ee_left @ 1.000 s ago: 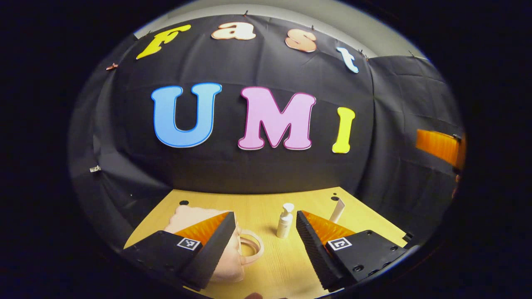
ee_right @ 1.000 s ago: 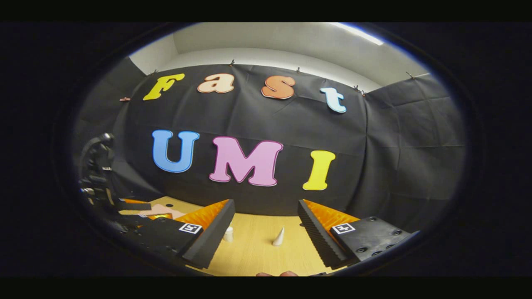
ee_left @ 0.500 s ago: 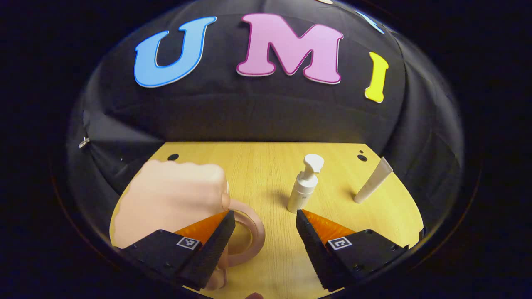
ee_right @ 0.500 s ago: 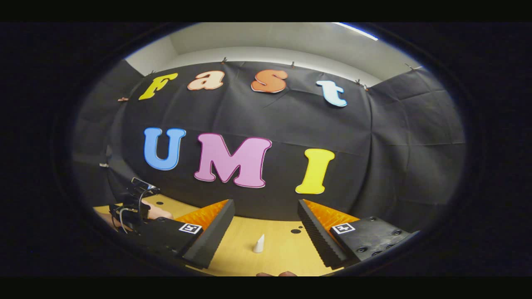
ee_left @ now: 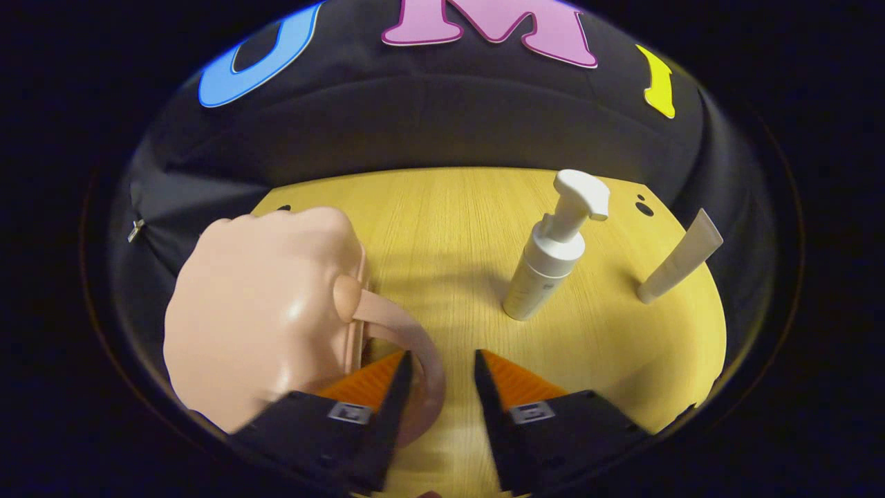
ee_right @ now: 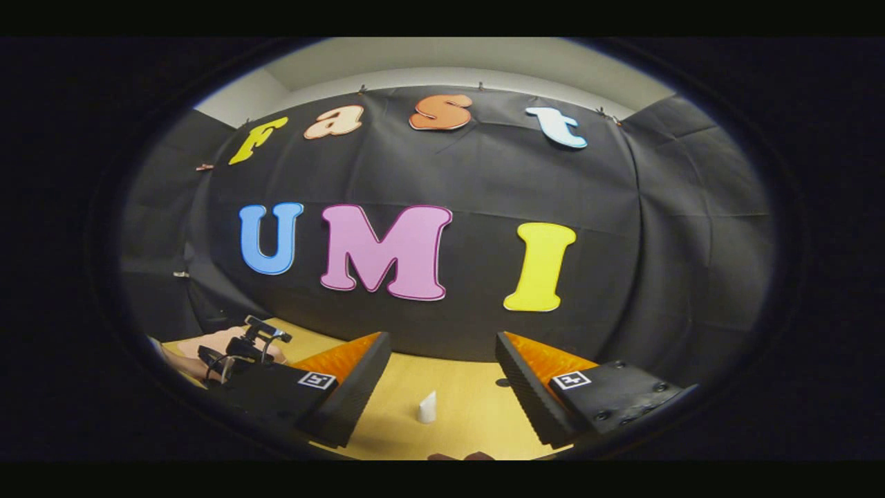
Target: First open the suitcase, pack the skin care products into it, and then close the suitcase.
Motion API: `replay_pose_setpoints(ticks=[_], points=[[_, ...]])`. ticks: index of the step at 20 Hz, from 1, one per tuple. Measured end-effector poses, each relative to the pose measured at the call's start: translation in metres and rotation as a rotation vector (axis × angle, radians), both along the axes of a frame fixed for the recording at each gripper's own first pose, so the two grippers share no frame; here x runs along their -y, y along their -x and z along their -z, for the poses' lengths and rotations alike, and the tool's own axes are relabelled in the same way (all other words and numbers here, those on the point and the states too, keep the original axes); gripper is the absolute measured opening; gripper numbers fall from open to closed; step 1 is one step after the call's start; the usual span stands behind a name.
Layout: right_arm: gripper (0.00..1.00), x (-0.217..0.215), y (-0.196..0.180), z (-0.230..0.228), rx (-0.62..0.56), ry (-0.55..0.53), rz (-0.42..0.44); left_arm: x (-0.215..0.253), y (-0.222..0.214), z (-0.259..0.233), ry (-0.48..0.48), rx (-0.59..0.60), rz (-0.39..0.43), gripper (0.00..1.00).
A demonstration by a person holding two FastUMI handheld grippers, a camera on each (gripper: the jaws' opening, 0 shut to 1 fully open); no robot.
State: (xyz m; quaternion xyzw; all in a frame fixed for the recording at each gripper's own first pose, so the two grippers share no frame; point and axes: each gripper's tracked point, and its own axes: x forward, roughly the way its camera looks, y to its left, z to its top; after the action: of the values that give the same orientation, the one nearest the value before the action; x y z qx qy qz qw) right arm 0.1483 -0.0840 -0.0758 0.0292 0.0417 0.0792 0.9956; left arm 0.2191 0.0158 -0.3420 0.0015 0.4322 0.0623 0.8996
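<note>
My left gripper (ee_left: 440,387) is half open around the suitcase (ee_left: 263,311) handle (ee_left: 408,346) (not pinching). A pump bottle (ee_left: 550,256) and tube (ee_left: 681,257) stand toward the bench's (ee_left: 442,228) far right corner. My right gripper (ee_right: 442,380) gapes empty.

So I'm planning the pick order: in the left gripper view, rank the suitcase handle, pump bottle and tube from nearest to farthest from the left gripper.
1. Suitcase handle: between the fingers of the left gripper, by the left one.
2. Pump bottle: upright, ahead and to the right.
3. Tube: farthest, far right near the table edge.
</note>
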Motion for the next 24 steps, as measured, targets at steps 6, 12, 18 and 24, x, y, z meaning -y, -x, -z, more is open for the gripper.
replay_pose_setpoints(ticks=[6, 12, 18, 24], points=[[0.97, 0.010, 0.011, -0.004, -0.003, 0.062, 0.077, 0.002, 0.010, -0.045, 0.032, -0.004, 0.011, 0.14], [0.96, -0.019, 0.028, -0.031, 0.062, 0.055, 0.102, -0.037, 0.022, -0.150, 0.069, 0.074, 0.057, 0.13], [0.96, -0.043, 0.030, -0.040, 0.079, 0.069, 0.098, -0.143, 0.033, -0.234, 0.158, 0.139, -0.002, 0.13], [0.95, -0.065, 0.029, -0.050, 0.086, 0.107, 0.084, -0.272, 0.042, -0.264, -0.011, 0.153, -0.057, 0.12]])
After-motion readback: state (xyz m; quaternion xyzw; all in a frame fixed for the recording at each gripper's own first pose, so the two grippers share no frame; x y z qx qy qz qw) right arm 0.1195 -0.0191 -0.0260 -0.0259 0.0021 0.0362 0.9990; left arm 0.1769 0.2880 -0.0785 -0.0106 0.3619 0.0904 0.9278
